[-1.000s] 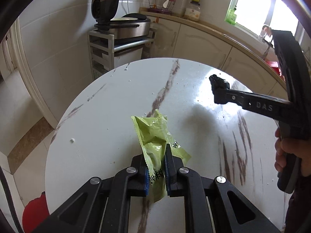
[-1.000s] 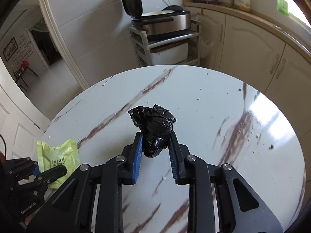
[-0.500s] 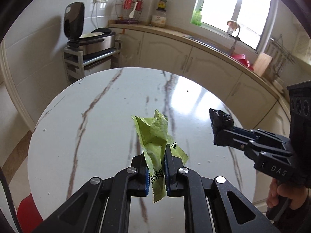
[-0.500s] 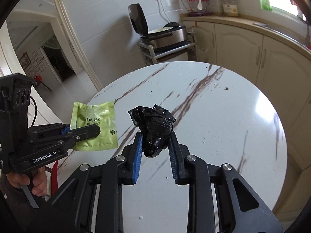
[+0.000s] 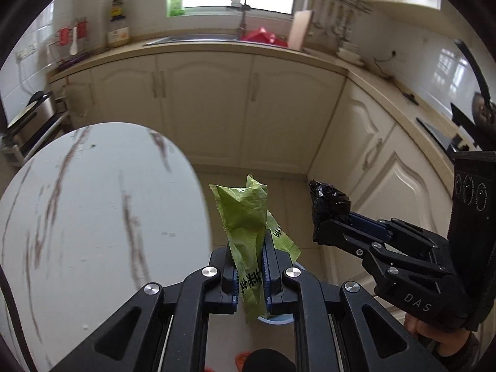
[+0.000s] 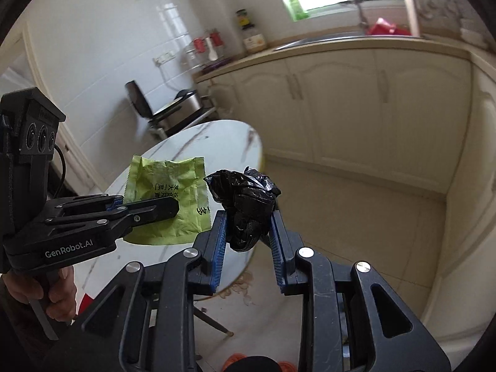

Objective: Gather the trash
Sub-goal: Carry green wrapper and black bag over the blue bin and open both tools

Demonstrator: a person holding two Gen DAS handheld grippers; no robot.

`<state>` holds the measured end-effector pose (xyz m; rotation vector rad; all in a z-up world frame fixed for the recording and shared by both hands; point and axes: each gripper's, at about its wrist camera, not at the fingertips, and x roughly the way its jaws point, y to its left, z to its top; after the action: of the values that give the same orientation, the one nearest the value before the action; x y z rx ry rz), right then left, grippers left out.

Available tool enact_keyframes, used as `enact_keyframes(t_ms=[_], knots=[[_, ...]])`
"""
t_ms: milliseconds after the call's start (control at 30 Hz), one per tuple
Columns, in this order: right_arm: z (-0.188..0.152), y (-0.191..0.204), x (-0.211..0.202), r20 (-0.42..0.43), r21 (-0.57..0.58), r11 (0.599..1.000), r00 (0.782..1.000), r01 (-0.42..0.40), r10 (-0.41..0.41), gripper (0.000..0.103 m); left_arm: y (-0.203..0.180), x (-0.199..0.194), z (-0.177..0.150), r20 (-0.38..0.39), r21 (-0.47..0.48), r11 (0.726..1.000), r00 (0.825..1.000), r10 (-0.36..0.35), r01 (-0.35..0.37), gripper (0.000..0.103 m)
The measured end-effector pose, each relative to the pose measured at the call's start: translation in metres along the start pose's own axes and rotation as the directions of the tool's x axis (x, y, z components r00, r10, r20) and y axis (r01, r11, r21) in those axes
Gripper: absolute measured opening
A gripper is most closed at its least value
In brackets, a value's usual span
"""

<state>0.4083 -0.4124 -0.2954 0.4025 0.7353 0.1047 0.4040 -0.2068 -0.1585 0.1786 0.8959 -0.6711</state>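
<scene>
While clamped in two grippers' fingers [image 5: 231, 266]: one green wrapper [image 5: 245, 214], one black wad [image 6: 245, 207].

Landmark: the round table [image 5: 93, 217], white marble top, seen at the left.
Right of the table: open tiled floor [image 5: 297, 192] up to the cabinets [image 5: 217, 108]; a gripper can pass here.
Beyond the table: the cabinets stand as a wall, and turn a corner further right.
Over the floor, right of the table edge: the left gripper [image 5: 249, 263] with the green wrapper [image 5: 245, 214], and just beside it the right gripper [image 5: 325, 229] with the black wad [image 5: 328, 201]; only a narrow gap between them.
Under the left gripper: a light blue rim [image 5: 274, 319], mostly hidden.
Under the table: slanted metal legs [image 6: 214, 319].
</scene>
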Motion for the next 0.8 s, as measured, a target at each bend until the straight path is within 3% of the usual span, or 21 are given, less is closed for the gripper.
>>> enact_keyframes(t_ms=[100, 267, 400, 700, 733, 800], knots=[[-0.019, -0.047, -0.005, -0.015, 0.071, 0.991, 0.993, 0.115, -0.114, 0.026, -0.031, 0.043, 0.010, -0.068, 0.064, 0.997, 0.997, -0.044, 0.049, 0.008], [-0.057, -0.107, 0.016, -0.095, 0.212, 0.962, 0.983, 0.172, -0.155, 0.027, -0.062, 0.105, 0.009, -0.163, 0.107, 0.990, 0.984, -0.074, 0.092, 0.008], [-0.080, -0.142, 0.041, -0.161, 0.291, 0.929, 0.969, 0.227, -0.187, 0.043, -0.068, 0.154, 0.009, -0.248, 0.117, 0.988, 0.967, -0.065, 0.096, 0.008], [-0.112, -0.178, 0.059, -0.258, 0.372, 0.872, 0.937, 0.320, -0.234, 0.058, -0.088, 0.242, 0.007, -0.368, 0.145, 0.986, 0.930, -0.025, 0.084, 0.011], [-0.117, -0.180, 0.056, -0.261, 0.378, 0.865, 0.934, 0.331, -0.243, 0.059, -0.089, 0.246, 0.007, -0.365, 0.150, 0.985, 0.931, -0.023, 0.083, 0.013], [-0.123, -0.182, 0.051, -0.265, 0.386, 0.855, 0.930, 0.346, -0.256, 0.061, -0.093, 0.256, 0.008, -0.364, 0.158, 0.984, 0.931, -0.018, 0.081, 0.026]])
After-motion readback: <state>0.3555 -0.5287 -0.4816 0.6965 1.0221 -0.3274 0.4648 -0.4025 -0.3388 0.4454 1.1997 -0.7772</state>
